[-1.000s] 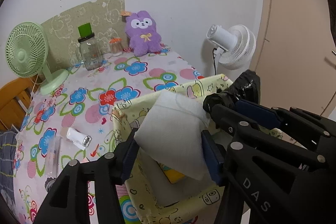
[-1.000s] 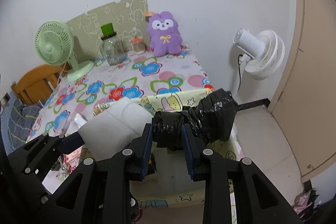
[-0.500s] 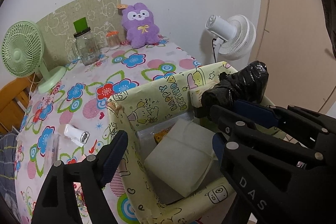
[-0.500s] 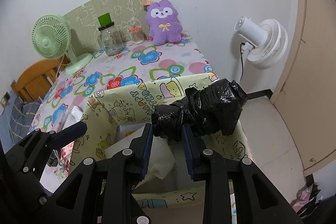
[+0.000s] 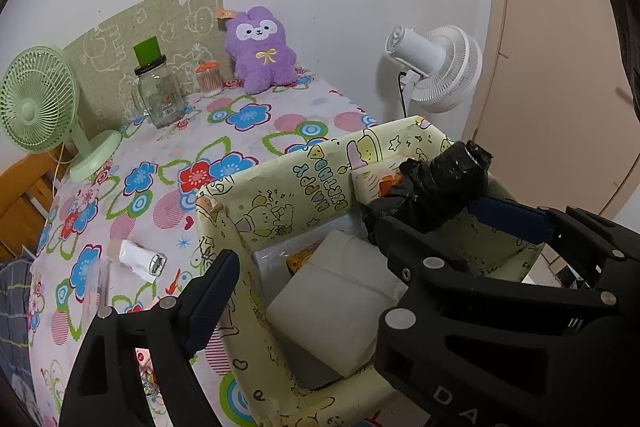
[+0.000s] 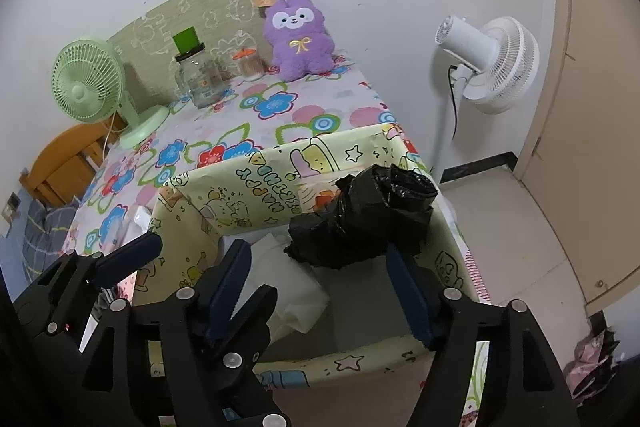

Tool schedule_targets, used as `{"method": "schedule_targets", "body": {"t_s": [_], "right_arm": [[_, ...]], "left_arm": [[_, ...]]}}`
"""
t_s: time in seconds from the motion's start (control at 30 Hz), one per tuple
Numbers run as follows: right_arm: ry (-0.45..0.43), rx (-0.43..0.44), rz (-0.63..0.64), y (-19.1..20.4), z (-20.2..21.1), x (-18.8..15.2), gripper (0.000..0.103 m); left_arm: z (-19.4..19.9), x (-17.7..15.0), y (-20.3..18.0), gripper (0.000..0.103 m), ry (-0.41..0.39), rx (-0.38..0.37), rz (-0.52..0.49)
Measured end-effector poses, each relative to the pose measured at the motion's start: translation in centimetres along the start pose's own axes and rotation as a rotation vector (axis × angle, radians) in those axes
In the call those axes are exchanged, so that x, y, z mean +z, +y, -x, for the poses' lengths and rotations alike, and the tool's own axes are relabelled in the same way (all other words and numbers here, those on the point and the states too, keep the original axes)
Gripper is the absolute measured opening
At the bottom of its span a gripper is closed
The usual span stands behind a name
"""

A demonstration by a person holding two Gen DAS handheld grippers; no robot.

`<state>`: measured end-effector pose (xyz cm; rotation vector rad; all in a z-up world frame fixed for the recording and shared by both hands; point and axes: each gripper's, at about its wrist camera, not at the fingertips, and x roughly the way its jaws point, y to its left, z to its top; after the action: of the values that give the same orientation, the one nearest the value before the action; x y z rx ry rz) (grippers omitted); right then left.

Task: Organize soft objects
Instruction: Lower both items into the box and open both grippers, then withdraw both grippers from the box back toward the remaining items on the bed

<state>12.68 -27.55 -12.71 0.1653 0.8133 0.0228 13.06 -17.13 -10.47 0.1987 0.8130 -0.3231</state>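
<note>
A yellow cartoon-print storage box (image 5: 320, 183) (image 6: 256, 187) stands at the near edge of the flowered table. A white soft tissue pack (image 5: 336, 303) (image 6: 288, 279) lies inside it. My left gripper (image 5: 304, 287) is open above the box, empty. My right gripper (image 6: 320, 279) is open; the black plastic bag roll (image 6: 364, 215) (image 5: 436, 187) sits between and just beyond its fingers, over the box, no longer pinched. A purple plush bunny (image 5: 260, 51) (image 6: 300, 39) sits at the table's far end against the wall.
A green desk fan (image 5: 40, 103), a glass jar with a green top (image 5: 158, 91) and a small orange-lidded jar (image 5: 210, 79) stand at the back. A small white flashlight-like item (image 5: 140, 261) lies left of the box. A white floor fan (image 6: 484, 63) stands right of the table.
My left gripper opened and dropped the tissue pack into the box. My right gripper, shut on the black bag until half a second ago, has now opened and the bag sits lower over the box.
</note>
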Motion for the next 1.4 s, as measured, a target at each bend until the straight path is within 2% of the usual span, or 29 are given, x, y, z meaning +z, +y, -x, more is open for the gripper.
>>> {"method": "schedule_targets", "body": {"t_s": [0.43, 1.4], "right_arm": [[-0.043, -0.008, 0.009, 1.1, 2.0, -0.1, 0.077], [-0.188, 0.017, 0.093, 8.2, 7.4, 0.4, 0.077]], "left_arm": [[2.2, -0.3, 0.8, 0.09, -0.044, 0.012, 0.01], [8.8, -0.9, 6.3, 0.092, -0.178, 0.055, 0.079]]}}
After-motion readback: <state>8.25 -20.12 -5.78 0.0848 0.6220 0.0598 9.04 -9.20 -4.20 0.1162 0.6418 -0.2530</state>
